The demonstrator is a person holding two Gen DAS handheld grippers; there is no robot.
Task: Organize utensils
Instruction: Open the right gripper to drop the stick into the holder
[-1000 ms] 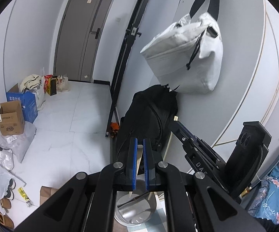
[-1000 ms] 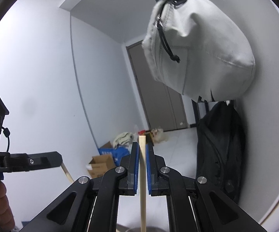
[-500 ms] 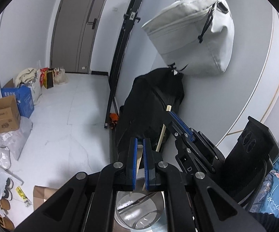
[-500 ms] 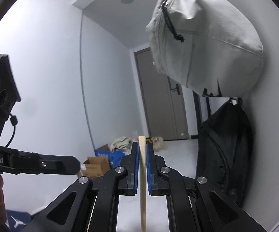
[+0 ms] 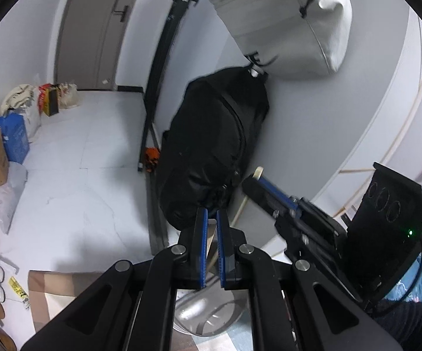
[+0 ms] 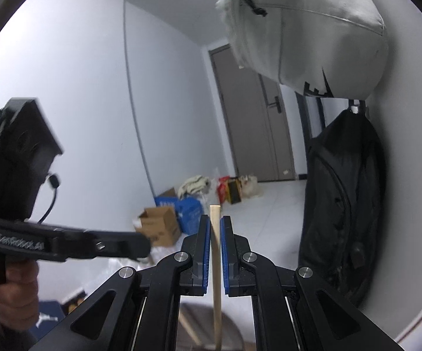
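Right gripper (image 6: 216, 251), jaws clamped on a pale wooden chopstick (image 6: 215, 263) that stands upright between the blue pads, lower end over a metal bowl (image 6: 211, 330). Left gripper (image 5: 210, 245), jaws nearly closed on a second wooden stick (image 5: 211, 234); how firmly cannot be told. Steel bowl (image 5: 211, 313) lies directly below the left jaws. Ahead: black backpack (image 5: 211, 152) and grey bag (image 5: 284, 23) hanging on the wall, black stand (image 5: 164, 67) beside them. Floor clutter: cardboard box (image 6: 160, 225), blue box (image 6: 186, 207). Lettering on the left gripper's body is blurred and unreadable.
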